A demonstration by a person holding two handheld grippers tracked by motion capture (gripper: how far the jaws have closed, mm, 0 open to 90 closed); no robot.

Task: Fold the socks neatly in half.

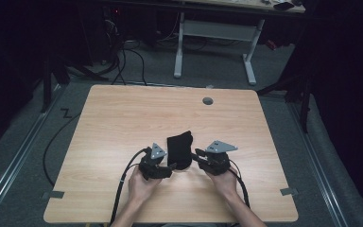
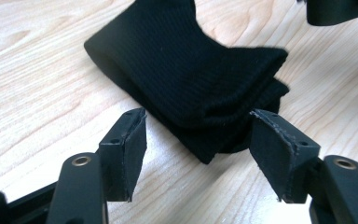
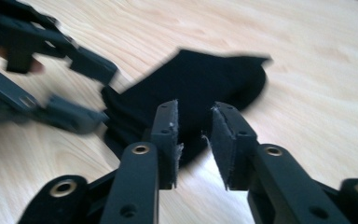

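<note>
A dim room with grey floor surrounds a light wood counter (image 1: 123, 113), and a white-legged desk stands behind it. The left hand-held gripper (image 2: 198, 156) is spread wide, its two pads flanking the near folded end of a black sock (image 2: 186, 70) without pressing it. The right hand-held gripper (image 3: 193, 140) has its jaws drawn close but with a clear gap between them and nothing caught; the sock (image 3: 200, 88) lies just beyond its tips. In the high view both grippers, left (image 1: 166, 166) and right (image 1: 197, 155), sit at the sock's (image 1: 179, 147) near end, which lies on the counter's near half, between them. The sock looks doubled over in thick layers, so some folding seems done; neither gripper grips it yet, and any further fold or placing is left to do
</note>
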